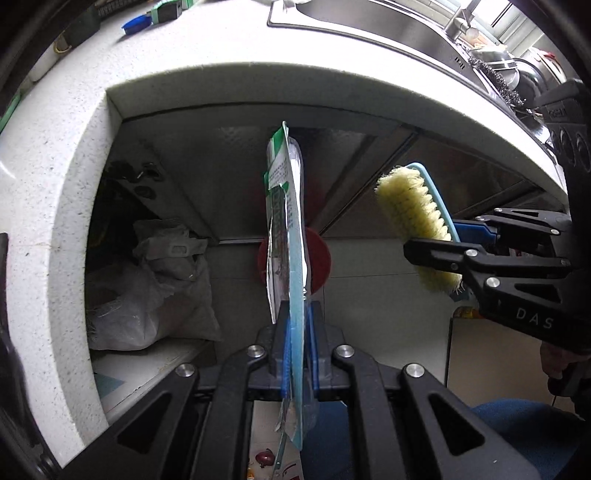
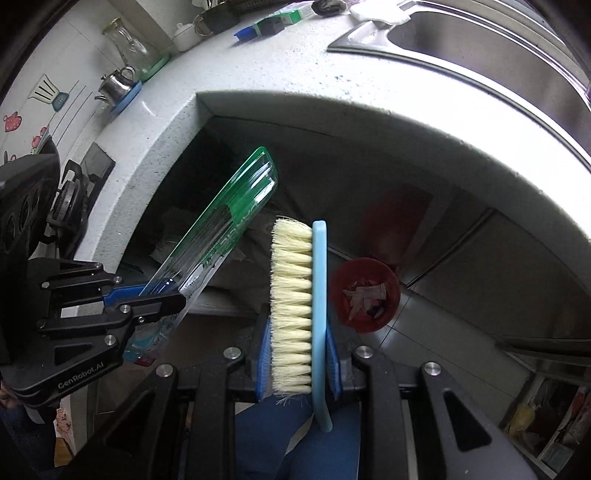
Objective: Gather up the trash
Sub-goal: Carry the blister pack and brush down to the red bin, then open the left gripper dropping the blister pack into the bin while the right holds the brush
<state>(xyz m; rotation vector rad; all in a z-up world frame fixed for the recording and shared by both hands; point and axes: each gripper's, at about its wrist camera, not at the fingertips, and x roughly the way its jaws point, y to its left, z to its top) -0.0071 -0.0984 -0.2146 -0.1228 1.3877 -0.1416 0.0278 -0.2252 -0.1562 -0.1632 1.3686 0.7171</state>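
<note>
My left gripper is shut on a flat clear-and-green blister package, seen edge-on and standing upright between the blue pads. In the right wrist view the same package sticks up at a slant from the left gripper. My right gripper is shut on a scrub brush with a light blue back and pale bristles. That brush and the right gripper show at the right of the left wrist view. A red bin holding scraps stands on the floor below; the package partly hides the bin.
A white speckled countertop curves overhead, with a steel sink set in it. Stuffed plastic bags lie under the counter at left. A kettle and a glass jar stand at the counter's far end.
</note>
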